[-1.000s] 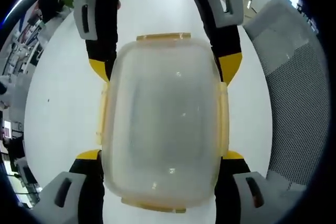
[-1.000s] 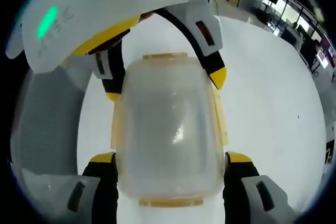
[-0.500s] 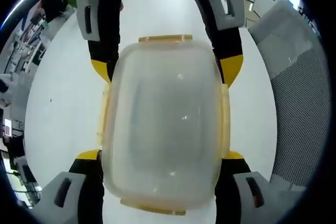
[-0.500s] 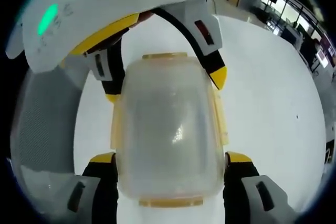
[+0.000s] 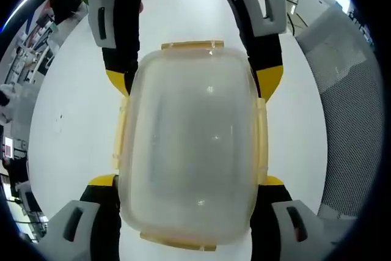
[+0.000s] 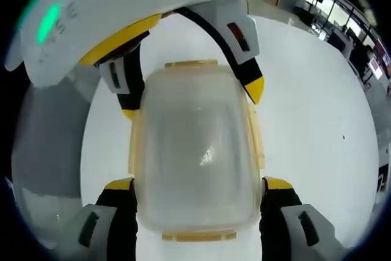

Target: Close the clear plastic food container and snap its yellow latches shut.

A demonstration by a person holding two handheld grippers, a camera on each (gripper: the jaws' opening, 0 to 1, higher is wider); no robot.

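Left gripper view, container: the clear plastic food container takes up the centre of the frame, lid on, resting on the white table.
Left gripper view, left gripper: the left gripper rises from the bottom edge, spread wide, its yellow-tipped jaws at the container's two long sides; contact cannot be told.
Left gripper view, right gripper: the right gripper comes down from the top, also spread, straddling the far end.
Left gripper view, latches: the yellow latches on all four sides appear folded flat against the rim.
Right gripper view, container: the same container sits centre frame, lid seated.
Right gripper view, grippers: the right gripper rises from the bottom edge and the left gripper enters from the upper left, both spread around the container.
Progress: the lid is on; the latches look down, but whether each has clicked cannot be told. Likely left: pressing any unsnapped latch, then letting go.
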